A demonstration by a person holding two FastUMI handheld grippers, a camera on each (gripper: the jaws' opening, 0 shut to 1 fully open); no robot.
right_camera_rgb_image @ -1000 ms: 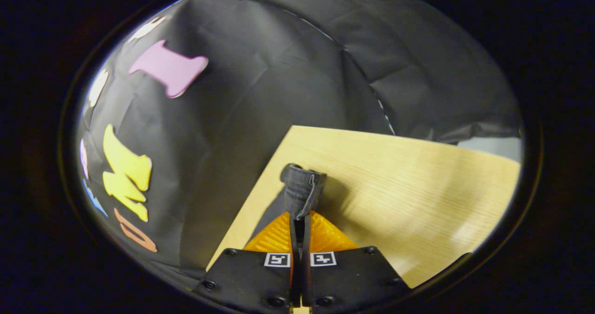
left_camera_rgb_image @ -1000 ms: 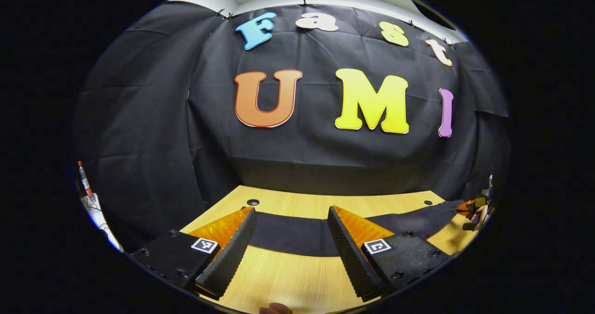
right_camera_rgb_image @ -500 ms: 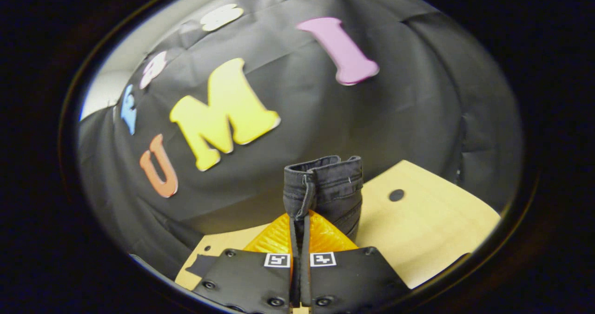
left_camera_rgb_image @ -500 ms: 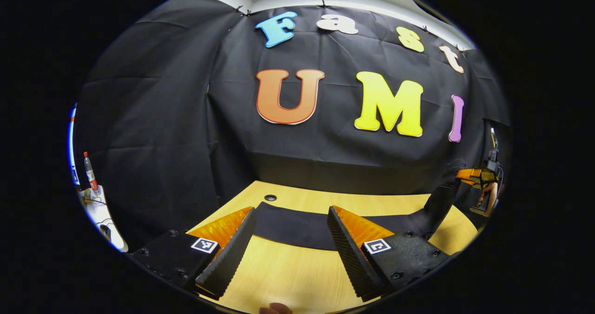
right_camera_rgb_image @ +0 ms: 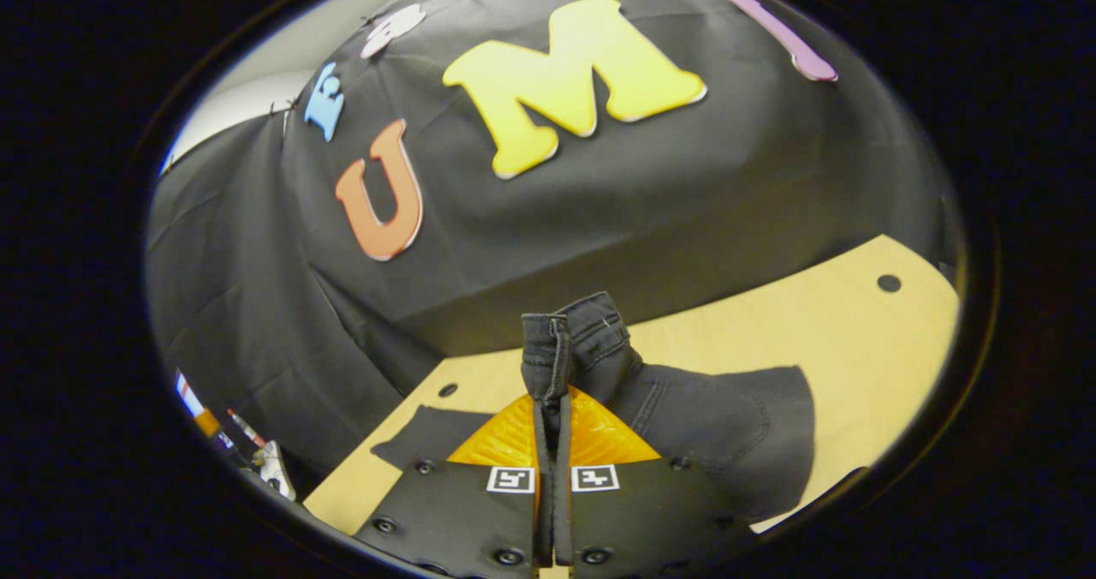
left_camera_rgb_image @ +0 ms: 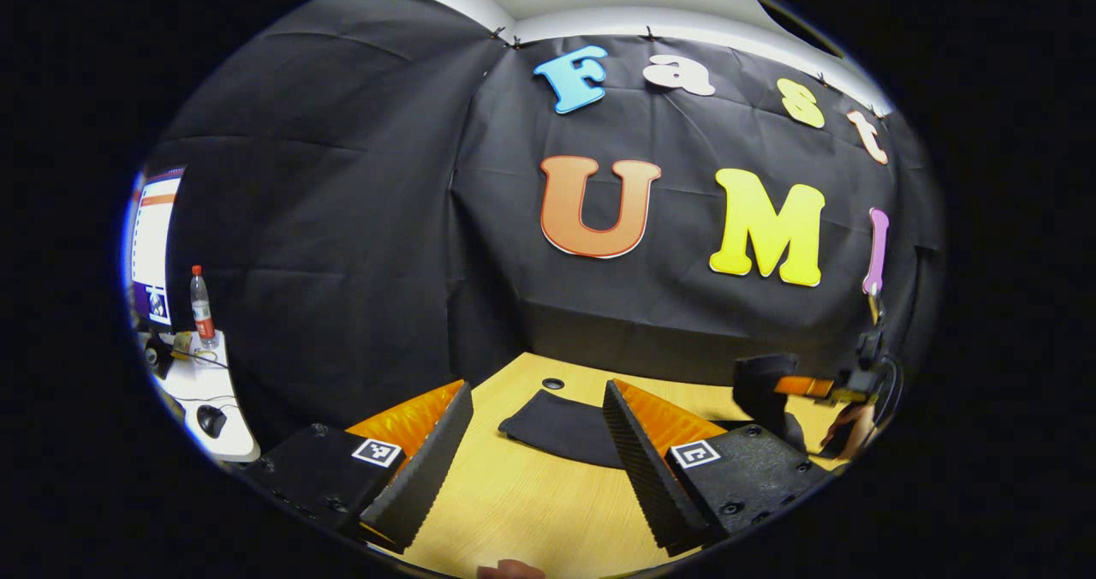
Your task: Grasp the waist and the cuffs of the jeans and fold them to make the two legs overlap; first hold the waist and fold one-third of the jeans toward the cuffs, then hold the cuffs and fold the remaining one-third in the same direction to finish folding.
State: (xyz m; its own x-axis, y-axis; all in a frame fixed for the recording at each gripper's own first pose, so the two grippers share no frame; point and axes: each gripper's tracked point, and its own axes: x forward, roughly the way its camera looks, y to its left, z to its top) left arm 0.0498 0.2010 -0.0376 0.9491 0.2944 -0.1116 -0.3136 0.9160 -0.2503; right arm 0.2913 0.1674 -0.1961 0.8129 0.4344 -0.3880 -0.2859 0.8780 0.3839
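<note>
right tongs [right_camera_rgb_image: 550, 408]: pinched tight on the jeans [right_camera_rgb_image: 728, 425] waist, lifted up
left tongs [left_camera_rgb_image: 535, 455]: wide apart, holding nothing
jeans: long on the table [left_camera_rgb_image: 531, 510], cuffs ahead of left tongs, nearer them

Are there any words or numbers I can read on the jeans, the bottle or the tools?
No words or numbers can be read.
Black-and-white square tags on the left tool: patterns, no letters.
Right tool: the same kind of tags, patterns only.
Clear plastic bottle with a red cap: label too small to read.
Black denim jeans: no writing shows.
</note>
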